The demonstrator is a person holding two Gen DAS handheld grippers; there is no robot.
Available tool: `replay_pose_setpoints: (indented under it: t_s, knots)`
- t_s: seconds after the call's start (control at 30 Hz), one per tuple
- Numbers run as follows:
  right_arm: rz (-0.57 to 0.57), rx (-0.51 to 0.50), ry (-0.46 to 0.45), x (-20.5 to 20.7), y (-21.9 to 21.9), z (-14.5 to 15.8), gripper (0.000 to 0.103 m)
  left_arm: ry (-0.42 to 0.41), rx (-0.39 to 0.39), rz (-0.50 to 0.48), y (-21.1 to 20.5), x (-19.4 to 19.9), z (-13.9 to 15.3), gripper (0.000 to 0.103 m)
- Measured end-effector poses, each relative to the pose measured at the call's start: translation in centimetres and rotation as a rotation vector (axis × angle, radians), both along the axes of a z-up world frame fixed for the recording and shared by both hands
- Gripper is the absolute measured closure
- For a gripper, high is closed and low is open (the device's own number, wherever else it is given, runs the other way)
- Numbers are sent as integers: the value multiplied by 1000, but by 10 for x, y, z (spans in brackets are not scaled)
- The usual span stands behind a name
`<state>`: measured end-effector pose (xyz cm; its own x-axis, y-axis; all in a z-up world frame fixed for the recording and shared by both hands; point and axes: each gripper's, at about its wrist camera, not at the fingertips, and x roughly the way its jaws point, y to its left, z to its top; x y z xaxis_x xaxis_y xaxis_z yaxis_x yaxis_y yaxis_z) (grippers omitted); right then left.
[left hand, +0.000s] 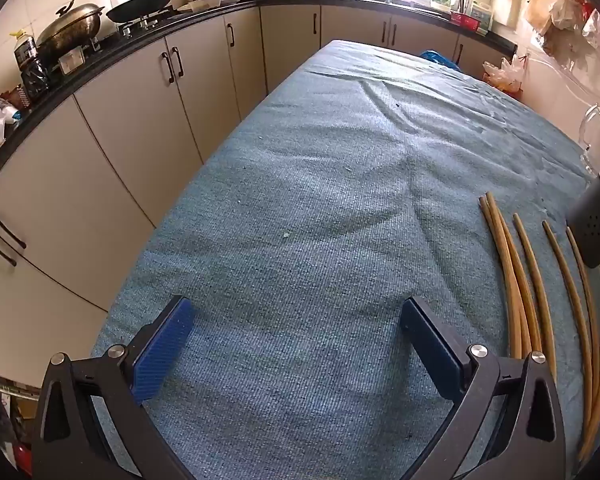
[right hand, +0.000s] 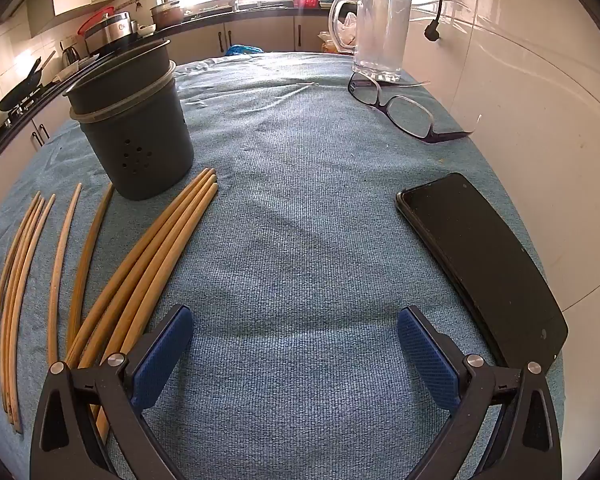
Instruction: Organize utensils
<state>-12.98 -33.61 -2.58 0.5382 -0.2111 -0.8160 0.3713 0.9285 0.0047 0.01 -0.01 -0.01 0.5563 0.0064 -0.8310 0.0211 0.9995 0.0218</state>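
Several wooden chopsticks (right hand: 148, 256) lie loose on the blue cloth, a tight bundle beside a dark grey perforated utensil holder (right hand: 134, 128) and more spread out to its left (right hand: 16, 300). The right gripper (right hand: 296, 350) hovers over bare cloth just right of the bundle, open, with nothing between its blue pads. In the left wrist view the same chopsticks (left hand: 528, 284) lie at the right, with the holder (left hand: 598, 220) cut off at the edge. The left gripper (left hand: 296, 344) is open over bare cloth, left of the chopsticks.
A black phone (right hand: 480, 264) lies right of the right gripper, near the tiled wall. Purple-framed glasses (right hand: 400, 108) and a clear glass mug (right hand: 380, 36) stand farther back. The table's left edge (left hand: 172, 220) drops toward the kitchen cabinets (left hand: 112, 128).
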Motion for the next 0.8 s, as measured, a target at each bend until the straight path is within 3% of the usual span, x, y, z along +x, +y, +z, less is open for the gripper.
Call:
replay_pose_setpoints:
  t_s: [0.63, 0.73, 0.8]
  knots:
    - [-13, -5, -1, 2, 1, 0, 0, -32, -25, 6, 3, -5, 3, 0]
    - [-22, 2, -6, -2, 0, 1, 1, -88, -85, 0, 10, -14, 13, 0]
    - [-39, 26, -31, -13, 1, 5, 4, -147, -84, 16, 12, -25, 22, 0]
